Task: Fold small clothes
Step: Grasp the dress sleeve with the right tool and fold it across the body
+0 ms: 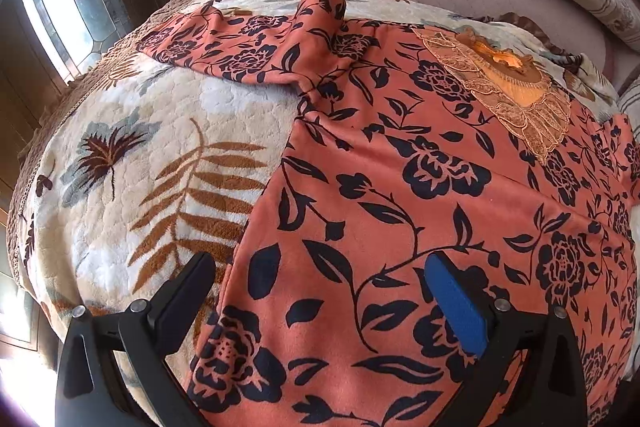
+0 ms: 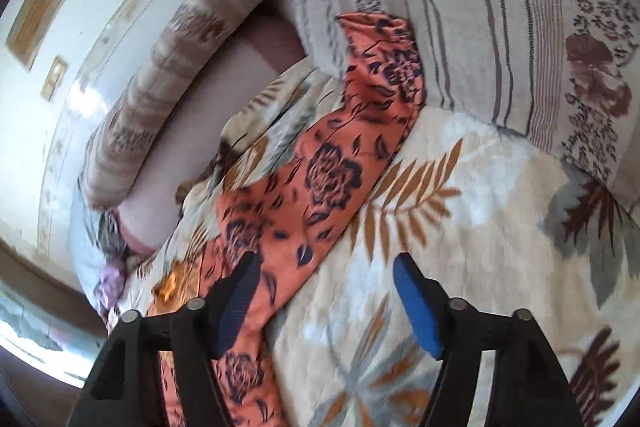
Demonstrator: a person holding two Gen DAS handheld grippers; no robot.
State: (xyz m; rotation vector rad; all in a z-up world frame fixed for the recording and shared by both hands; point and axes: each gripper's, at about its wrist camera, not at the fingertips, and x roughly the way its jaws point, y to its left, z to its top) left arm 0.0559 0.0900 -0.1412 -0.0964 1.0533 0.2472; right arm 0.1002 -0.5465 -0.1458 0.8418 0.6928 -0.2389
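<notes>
Left claw (image 1: 316,297): jaws apart, nothing gripped, hovering over the garment's lower side edge.
Right claw (image 2: 326,297): jaws apart, empty, above the garment's far sleeve (image 2: 320,163).
Garment (image 1: 420,187): orange floral top, spread flat on the blanket (image 1: 160,131) covering the bed.
Long axis: runs from the hem near the left claw to the lace collar (image 1: 516,87); sleeves stretch sideways.
Progress: apparently no fold made yet; everything remains.
</notes>
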